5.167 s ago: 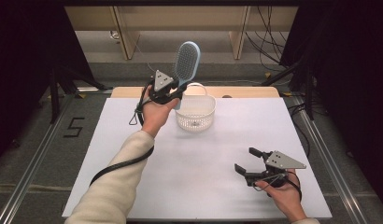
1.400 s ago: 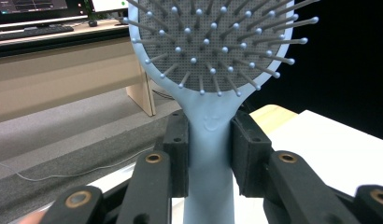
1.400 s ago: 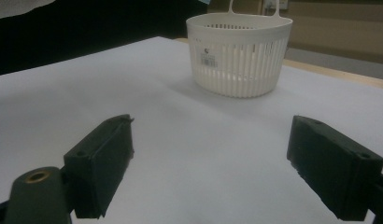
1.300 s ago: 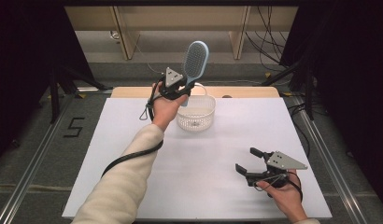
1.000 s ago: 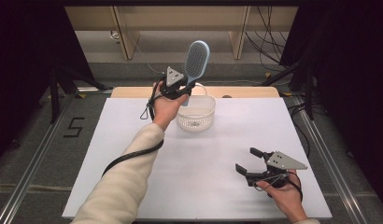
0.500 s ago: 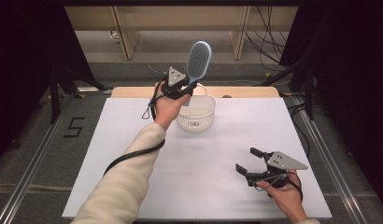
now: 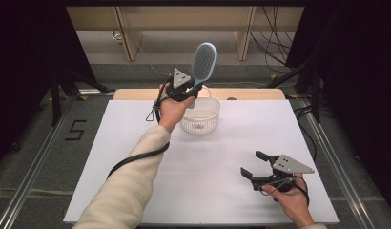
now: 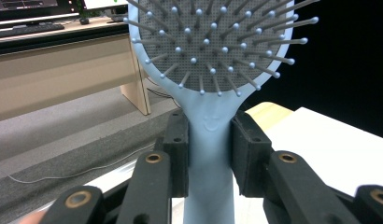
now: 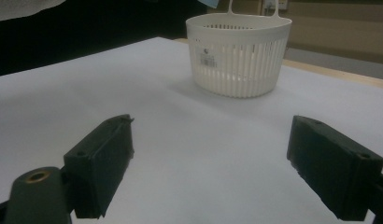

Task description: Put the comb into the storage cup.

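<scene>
The left gripper clamped a light, rigid plastic hairbrush by its narrow handle, its surest hold, raising it upright above the white basket on the tabletop. The right gripper rested near the front edge, jaws spread wide.

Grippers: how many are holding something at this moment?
1. The left gripper clamps the blue hairbrush by its handle above the white basket; the right gripper sits open near the table's front edge.
</scene>
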Available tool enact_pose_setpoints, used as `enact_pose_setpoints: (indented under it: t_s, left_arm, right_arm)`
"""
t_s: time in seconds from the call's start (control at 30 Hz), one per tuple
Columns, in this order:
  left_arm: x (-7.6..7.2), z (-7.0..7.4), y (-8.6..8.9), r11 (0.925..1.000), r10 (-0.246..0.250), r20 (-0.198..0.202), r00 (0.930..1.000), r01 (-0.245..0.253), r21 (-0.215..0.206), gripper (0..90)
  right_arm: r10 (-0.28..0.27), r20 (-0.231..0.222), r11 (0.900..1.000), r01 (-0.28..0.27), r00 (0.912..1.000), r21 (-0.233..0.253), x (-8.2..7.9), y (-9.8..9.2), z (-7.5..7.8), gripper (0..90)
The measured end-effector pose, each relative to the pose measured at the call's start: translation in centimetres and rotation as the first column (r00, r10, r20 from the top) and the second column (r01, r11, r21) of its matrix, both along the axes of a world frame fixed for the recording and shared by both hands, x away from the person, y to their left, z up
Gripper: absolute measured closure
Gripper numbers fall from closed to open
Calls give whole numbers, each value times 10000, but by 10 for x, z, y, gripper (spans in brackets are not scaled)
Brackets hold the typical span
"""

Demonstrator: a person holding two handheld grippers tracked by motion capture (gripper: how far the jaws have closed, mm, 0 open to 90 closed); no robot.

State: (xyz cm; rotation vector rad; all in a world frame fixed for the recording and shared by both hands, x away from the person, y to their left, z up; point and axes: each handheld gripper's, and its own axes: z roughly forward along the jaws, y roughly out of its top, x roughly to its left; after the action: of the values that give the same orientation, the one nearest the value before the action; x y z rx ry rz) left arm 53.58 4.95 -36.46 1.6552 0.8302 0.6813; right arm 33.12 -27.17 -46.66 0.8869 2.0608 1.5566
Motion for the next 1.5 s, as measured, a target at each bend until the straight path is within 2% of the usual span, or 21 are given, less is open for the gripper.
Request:
enact_pose_setpoints:
  t_s: [0.67,1.4,1.5]
  left_arm:
    - [2,-4,-1,10000,-78,-15,10000,78,30,698]
    - [5,-9,-1,9993,-214,12,9998,213,316,698]
    - [5,-10,-1,9994,-258,-22,9997,259,235,698]
  right_arm:
    - [13,9,10000,-12,10000,-20,0,0,0,153]
    - [21,-9,10000,-21,10000,13,0,0,0,153]
    - [34,9,10000,-34,10000,25,0,1,-1,153]
